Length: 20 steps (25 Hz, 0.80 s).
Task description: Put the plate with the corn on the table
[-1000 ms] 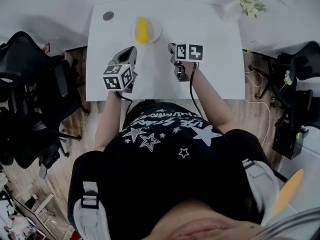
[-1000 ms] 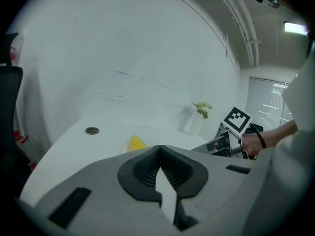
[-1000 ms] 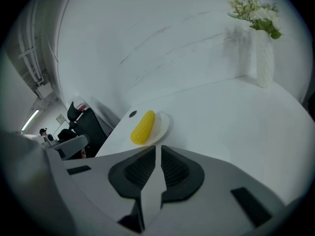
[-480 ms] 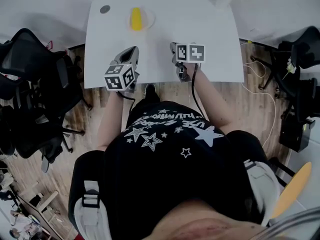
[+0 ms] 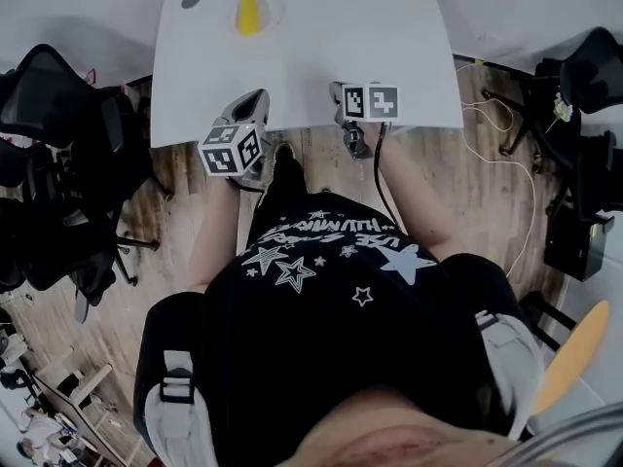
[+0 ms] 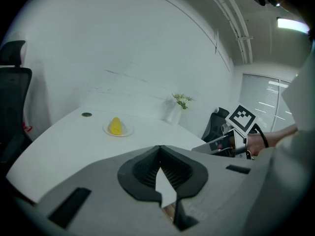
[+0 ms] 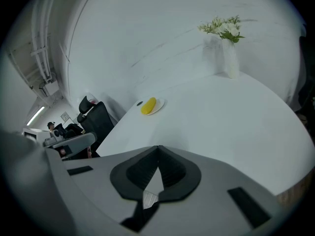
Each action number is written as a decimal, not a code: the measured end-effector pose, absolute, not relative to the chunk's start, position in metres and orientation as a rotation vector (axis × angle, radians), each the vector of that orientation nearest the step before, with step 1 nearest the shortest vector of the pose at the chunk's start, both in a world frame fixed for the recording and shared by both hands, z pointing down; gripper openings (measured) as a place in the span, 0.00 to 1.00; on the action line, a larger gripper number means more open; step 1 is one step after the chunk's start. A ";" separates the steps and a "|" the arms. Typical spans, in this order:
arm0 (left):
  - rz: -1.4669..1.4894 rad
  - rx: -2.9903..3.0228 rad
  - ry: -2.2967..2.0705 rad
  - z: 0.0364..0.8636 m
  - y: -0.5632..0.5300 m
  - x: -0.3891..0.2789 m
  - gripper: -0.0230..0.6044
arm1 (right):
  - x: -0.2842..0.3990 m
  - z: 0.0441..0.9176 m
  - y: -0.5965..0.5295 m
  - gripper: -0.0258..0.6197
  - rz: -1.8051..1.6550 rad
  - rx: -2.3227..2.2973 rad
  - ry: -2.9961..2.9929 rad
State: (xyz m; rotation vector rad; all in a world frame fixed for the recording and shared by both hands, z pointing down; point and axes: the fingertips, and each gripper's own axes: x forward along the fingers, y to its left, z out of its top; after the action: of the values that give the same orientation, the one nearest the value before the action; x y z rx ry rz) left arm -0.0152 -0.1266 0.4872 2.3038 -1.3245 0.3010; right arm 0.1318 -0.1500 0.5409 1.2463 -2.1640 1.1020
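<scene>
— looking down from overhead, where's the corn?
— the corn (image 5: 247,14) lies on its plate (image 5: 265,12) at the far end of the white worktop (image 5: 321,56), near a small dark disc (image 5: 191,1). the left hand-held gripper (image 5: 256,103) and right hand-held gripper (image 5: 338,92) hang at the near edge, well apart from it.
— and the left gripper view?
— jaws met at the tips, nothing between. only this view shows window blinds (image 6: 268,102).
— the right gripper view?
— jaws pressed together too, empty. here the vase (image 7: 229,58) of flowers stands in full.
</scene>
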 end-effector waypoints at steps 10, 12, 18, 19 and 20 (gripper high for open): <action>0.323 2.273 -1.345 0.494 -0.070 -0.001 0.05 | 0.151 0.550 -0.093 0.05 1.083 1.199 -2.173; 0.331 2.271 -1.346 0.495 -0.063 0.000 0.05 | 0.154 0.547 -0.087 0.05 1.074 1.224 -2.185; 0.348 2.271 -1.335 0.497 -0.051 -0.001 0.05 | 0.159 0.546 -0.083 0.05 1.112 1.300 -2.188; 0.347 2.270 -1.336 0.497 -0.050 -0.003 0.05 | 0.157 0.546 -0.081 0.05 1.111 1.300 -2.184; 0.345 2.270 -1.334 0.498 -0.048 -0.006 0.05 | 0.155 0.547 -0.079 0.05 1.109 1.300 -2.180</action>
State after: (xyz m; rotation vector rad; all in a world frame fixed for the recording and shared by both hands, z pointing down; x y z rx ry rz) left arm -0.0056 -0.0480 0.4978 2.2698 -1.3341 0.3454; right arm 0.1547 -0.0795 0.5471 1.2998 -2.1805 1.1088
